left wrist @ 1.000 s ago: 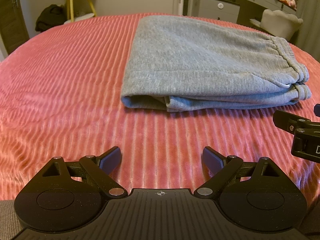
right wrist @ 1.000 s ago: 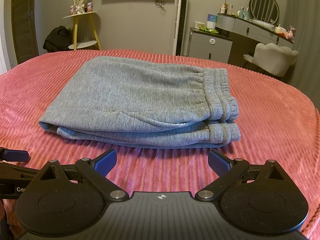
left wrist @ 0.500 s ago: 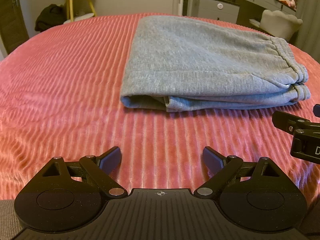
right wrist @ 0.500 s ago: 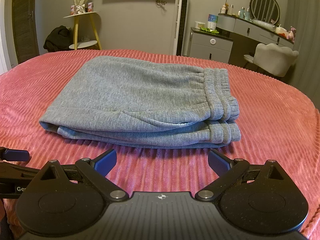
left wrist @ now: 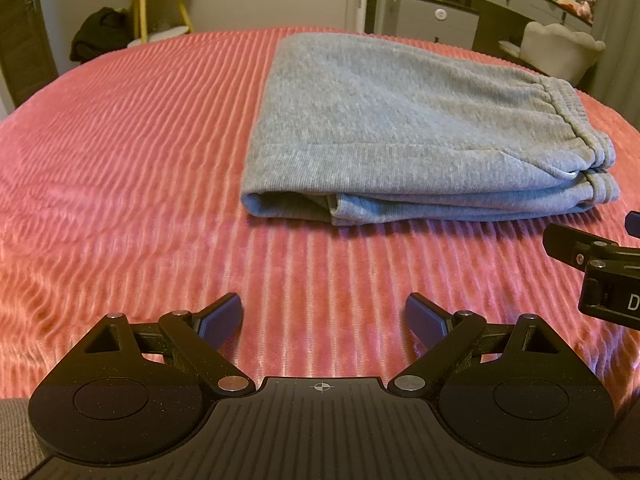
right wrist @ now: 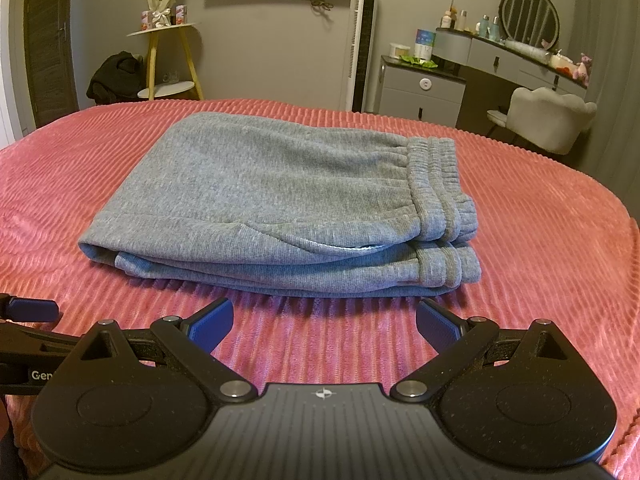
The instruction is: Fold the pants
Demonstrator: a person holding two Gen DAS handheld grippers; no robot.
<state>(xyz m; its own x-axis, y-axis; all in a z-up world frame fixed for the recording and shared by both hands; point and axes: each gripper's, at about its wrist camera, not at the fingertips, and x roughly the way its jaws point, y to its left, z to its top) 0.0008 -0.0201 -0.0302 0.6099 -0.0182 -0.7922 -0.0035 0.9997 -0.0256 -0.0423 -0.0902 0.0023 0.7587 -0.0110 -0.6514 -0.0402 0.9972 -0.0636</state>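
Grey pants [left wrist: 404,132] [right wrist: 280,204] lie folded into a flat stack on the pink ribbed bedspread [left wrist: 120,152] [right wrist: 560,264], elastic waistband to the right. My left gripper [left wrist: 324,316] hovers open over bare bedspread, short of the stack's near left corner, nothing between its blue pads. My right gripper [right wrist: 324,320] is open too, just in front of the stack's near edge and apart from it. The right gripper's arm shows at the right edge of the left wrist view, and the left one's blue pad at the left edge of the right wrist view.
Past the bed stand a yellow-legged side table [right wrist: 168,60] with a dark bag, a tall white unit [right wrist: 362,40], a grey dresser [right wrist: 424,92], a vanity with a round mirror [right wrist: 528,16] and a pale chair [right wrist: 552,120]. Bare bedspread stretches left of the stack.
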